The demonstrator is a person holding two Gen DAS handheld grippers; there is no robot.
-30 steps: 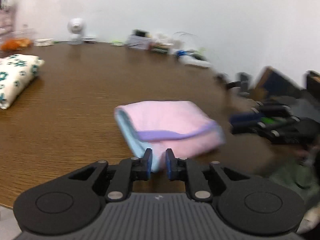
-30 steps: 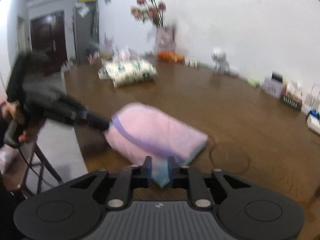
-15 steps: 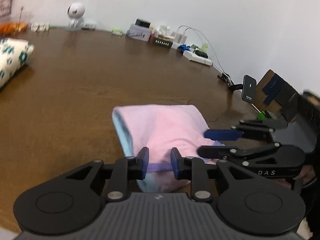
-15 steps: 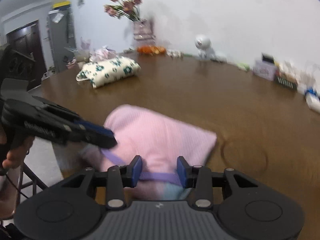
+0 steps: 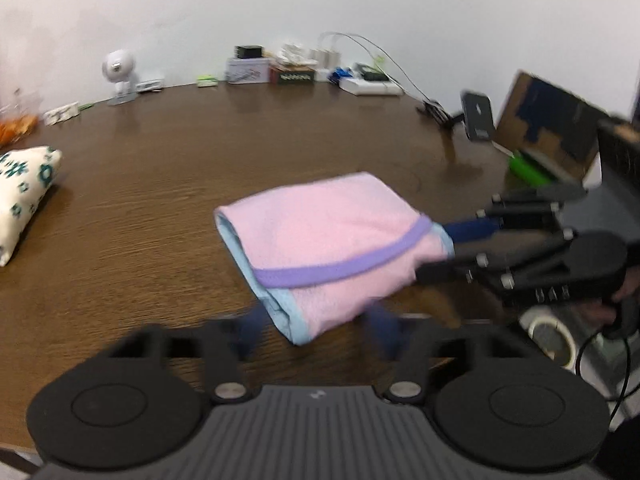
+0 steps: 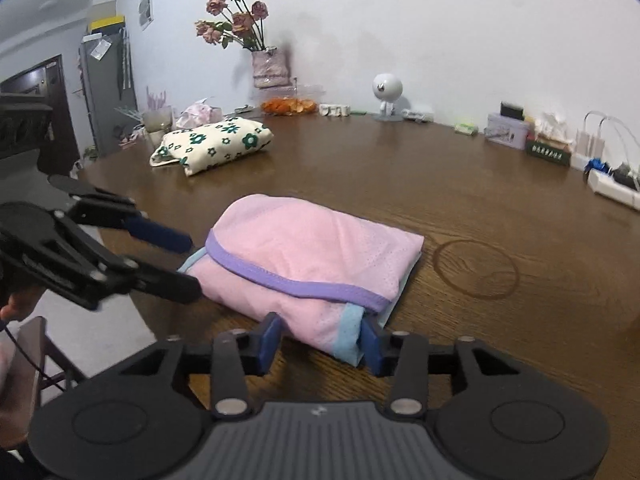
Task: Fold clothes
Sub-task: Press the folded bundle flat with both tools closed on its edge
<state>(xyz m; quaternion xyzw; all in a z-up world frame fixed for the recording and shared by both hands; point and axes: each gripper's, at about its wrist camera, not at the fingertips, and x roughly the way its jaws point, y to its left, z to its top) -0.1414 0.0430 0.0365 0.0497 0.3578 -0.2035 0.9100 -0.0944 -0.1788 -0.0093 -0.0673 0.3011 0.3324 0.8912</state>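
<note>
A folded pink garment (image 5: 332,236) with purple trim and a light blue edge lies flat on the brown wooden table (image 5: 160,152). It also shows in the right wrist view (image 6: 308,256). My left gripper (image 5: 318,330) is open, its jaws wide on either side of the garment's near corner. My right gripper (image 6: 320,338) is open too, its jaws astride the near blue-edged corner. Each gripper shows in the other's view, the right one (image 5: 444,248) at the garment's right end, the left one (image 6: 188,260) at its left end.
A folded floral cloth (image 6: 212,146) lies on the far left of the table. A vase of flowers (image 6: 268,64), a small white camera (image 6: 386,92), boxes and a power strip (image 5: 370,86) line the wall. A phone stand (image 5: 478,116) and cardboard (image 5: 548,132) sit at the right edge.
Both grippers opened and let go of the pink garment, which now rests on the table. Both drew back slightly from it.
</note>
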